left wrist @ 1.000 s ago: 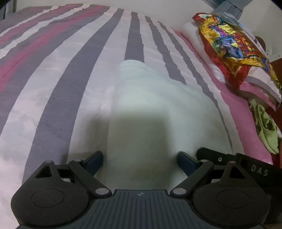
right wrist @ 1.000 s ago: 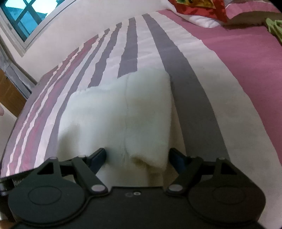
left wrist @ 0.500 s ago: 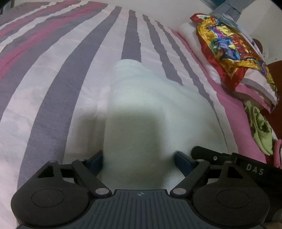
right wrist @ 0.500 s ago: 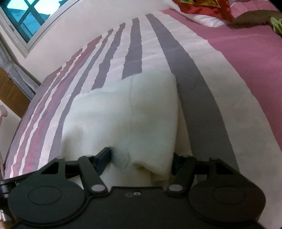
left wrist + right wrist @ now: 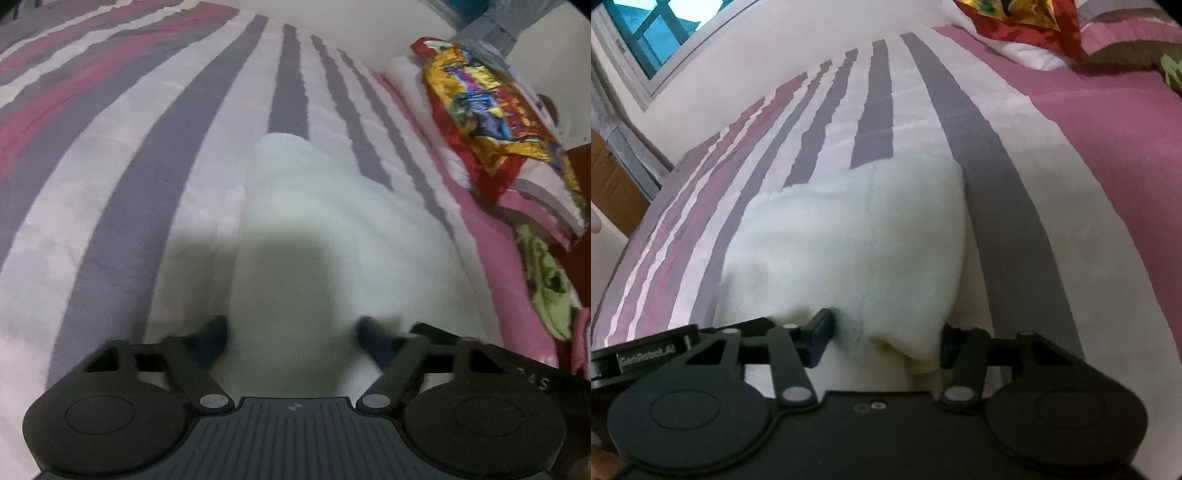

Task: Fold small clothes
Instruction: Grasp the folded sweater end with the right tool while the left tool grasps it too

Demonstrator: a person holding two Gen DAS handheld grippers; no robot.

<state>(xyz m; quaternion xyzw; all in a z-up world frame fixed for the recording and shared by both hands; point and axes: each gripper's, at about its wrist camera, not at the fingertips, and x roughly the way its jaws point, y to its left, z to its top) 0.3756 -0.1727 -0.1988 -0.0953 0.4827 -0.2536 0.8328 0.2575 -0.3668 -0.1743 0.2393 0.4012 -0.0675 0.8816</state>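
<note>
A white fuzzy garment (image 5: 325, 236) lies folded on the striped bedspread (image 5: 129, 155). My left gripper (image 5: 295, 341) is at its near edge, jaws apart with the cloth between the blue fingertips (image 5: 212, 338). In the right wrist view the same garment (image 5: 849, 240) shows a seam down its middle. My right gripper (image 5: 884, 338) straddles its near right corner, jaws apart, and the cloth bulges between the fingertips (image 5: 820, 332). The right gripper's body (image 5: 517, 365) shows at the lower right of the left wrist view.
A bright red and yellow patterned cloth (image 5: 491, 122) lies on pillows at the right. A green garment (image 5: 546, 280) sits at the bed's right edge. A window (image 5: 646, 33) and a wall stand at the far left beyond the bed.
Both grippers have pushed forward onto the garment's near edge, and their jaws have narrowed around the cloth. The left view is blurred by motion.
</note>
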